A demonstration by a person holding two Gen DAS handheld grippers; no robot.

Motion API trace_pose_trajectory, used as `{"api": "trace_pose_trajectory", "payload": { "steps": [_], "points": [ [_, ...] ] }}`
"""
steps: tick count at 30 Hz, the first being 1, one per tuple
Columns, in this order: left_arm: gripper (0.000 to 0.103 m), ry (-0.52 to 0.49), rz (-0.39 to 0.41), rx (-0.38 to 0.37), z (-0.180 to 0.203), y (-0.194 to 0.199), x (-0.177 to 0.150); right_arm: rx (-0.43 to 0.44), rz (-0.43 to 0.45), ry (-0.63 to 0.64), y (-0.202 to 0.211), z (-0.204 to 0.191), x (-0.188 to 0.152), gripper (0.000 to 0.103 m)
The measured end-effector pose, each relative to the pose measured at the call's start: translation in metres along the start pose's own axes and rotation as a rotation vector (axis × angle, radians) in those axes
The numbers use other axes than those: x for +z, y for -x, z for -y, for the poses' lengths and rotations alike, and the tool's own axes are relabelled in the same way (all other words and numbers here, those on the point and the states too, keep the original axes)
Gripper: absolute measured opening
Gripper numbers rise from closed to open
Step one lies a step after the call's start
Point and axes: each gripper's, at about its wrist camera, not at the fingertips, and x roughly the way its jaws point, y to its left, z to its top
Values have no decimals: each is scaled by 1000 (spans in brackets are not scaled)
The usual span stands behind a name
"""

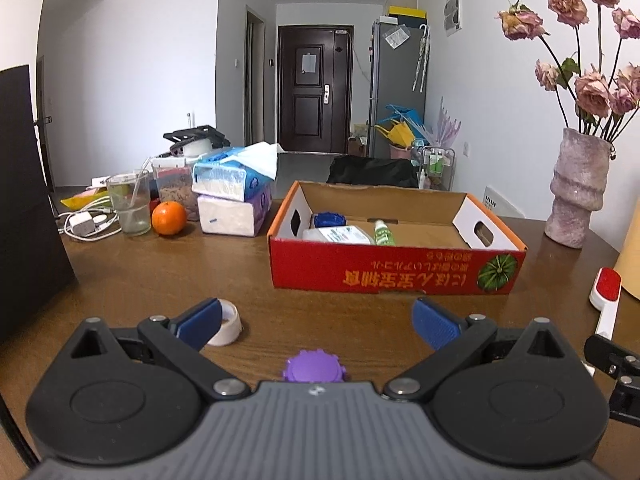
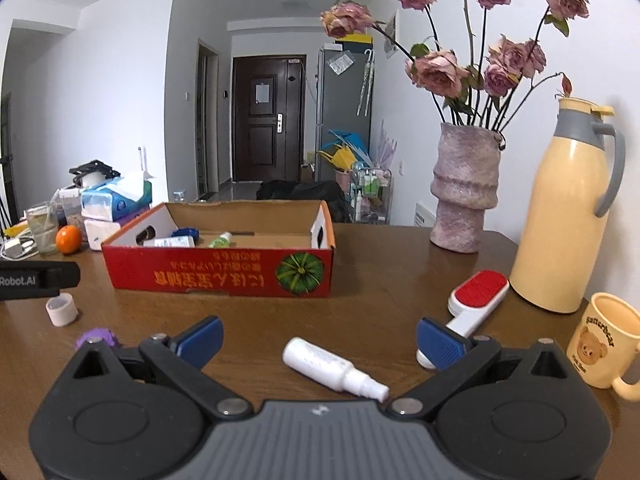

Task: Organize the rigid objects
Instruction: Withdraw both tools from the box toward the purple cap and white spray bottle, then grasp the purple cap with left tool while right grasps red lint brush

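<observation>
Box already had a few bottles in it, but both grippers were wide open and empty, with the purple cap, tape roll, spray bottle and lint brush left on the table.

Your left gripper hangs wide open over the wooden table — a purple cap lies between its fingers, a white tape roll beside the left one. Ahead sits the red cardboard box, bottles inside.
</observation>
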Motion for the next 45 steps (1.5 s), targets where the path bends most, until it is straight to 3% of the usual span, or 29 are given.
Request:
{"api": "trace_pose_trajectory", "payload": {
  "steps": [11,23,35,45],
  "points": [
    [103,-9,-5,0,3,-8,-12,-60,-22,33,5,14,-11,103],
    [103,3,-47,6,0,-20,-16,-156,-74,31,-17,56,-23,103],
    [103,-2,-75,46,0,-39,-21,-262,-147,-138,-105,122,-3,103],
    [103,32,-83,92,-12,-56,-20,-353,-216,-202,-181,160,9,103]
  ]
}}
